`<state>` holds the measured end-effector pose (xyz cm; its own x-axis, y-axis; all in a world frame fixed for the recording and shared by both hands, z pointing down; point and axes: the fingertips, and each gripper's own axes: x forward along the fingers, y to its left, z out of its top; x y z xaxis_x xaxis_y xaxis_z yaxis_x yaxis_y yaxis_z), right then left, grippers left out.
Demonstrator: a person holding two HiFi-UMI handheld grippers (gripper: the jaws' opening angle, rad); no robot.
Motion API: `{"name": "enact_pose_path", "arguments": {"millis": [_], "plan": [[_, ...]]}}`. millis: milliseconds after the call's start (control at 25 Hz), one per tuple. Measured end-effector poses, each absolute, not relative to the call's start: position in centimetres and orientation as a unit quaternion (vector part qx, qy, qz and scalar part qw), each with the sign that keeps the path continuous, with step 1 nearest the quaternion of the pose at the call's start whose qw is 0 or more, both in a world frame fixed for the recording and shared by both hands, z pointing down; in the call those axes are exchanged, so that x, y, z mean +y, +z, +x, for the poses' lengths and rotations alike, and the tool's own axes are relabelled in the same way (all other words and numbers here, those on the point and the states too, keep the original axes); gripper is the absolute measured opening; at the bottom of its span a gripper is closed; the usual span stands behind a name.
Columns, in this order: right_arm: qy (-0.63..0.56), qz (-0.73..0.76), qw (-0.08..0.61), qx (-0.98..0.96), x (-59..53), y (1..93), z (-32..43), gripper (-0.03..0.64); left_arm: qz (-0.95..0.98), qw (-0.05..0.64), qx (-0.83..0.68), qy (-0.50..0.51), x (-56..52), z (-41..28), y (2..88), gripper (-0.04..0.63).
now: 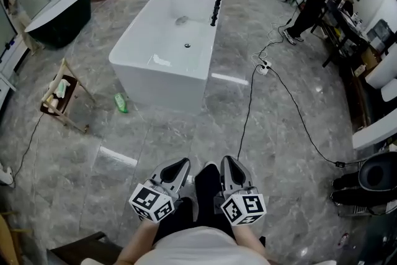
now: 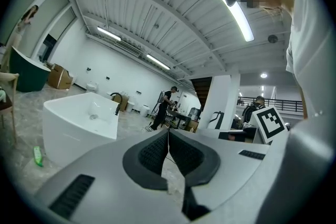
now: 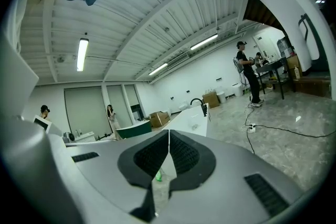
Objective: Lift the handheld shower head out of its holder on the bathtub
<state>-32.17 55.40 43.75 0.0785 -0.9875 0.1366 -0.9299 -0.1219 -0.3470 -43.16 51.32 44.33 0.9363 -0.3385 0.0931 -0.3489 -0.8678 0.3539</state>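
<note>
Both empty, jaws pinched together: left tool (image 1: pixel 180 166), right tool (image 1: pixel 229 164). Black shower fixture (image 1: pixel 214 8) stands upright, well ahead on the bathtub (image 1: pixel 133 68) far rim; right tool looks marginally nearer.

Left gripper (image 1: pixel 179 166), right gripper (image 1: pixel 229 162): smooth grey shells, both narrowing toward the fingertips. The pads (image 2: pixel 153 153) on the inner faces are black and ribbed, set in a dark rounded surround. Black slotted grilles (image 2: pixel 73 195) sit behind the pads on each shell. Further back from the fingers each carries a white cube (image 1: pixel 152 203) with black square markers. The wearer has a white top (image 1: pixel 198 245) and dark trousers (image 1: pixel 208 192).
</note>
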Motion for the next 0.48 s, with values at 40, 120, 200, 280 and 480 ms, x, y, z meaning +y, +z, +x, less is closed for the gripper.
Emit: {"name": "enact_pose_path", "arguments": {"millis": [40,120,200,280,480], "plan": [[-0.169,-0.729,0.084,0.657,54.8,43.7,-31.5,0.017,0.966,0.185,-0.178,0.015,50.8,-42.5,44.3,0.011],[-0.172,-0.729,0.083,0.657,53.6,43.8,-30.0,0.017,0.967,0.184,-0.177,0.016,49.7,-40.9,44.1,0.011],[-0.175,-0.728,0.086,0.657,51.9,43.7,-28.3,0.017,0.967,0.182,-0.176,0.016,48.2,-39.2,43.9,0.012],[-0.174,-0.727,0.088,0.659,50.0,43.4,-26.6,0.017,0.968,0.18,-0.175,0.016,46.5,-37.4,43.6,0.011],[-0.174,-0.721,0.086,0.666,45.8,43.3,-22.6,0.017,0.967,0.18,-0.178,0.015,42.4,-33.0,43.6,0.011]]}}
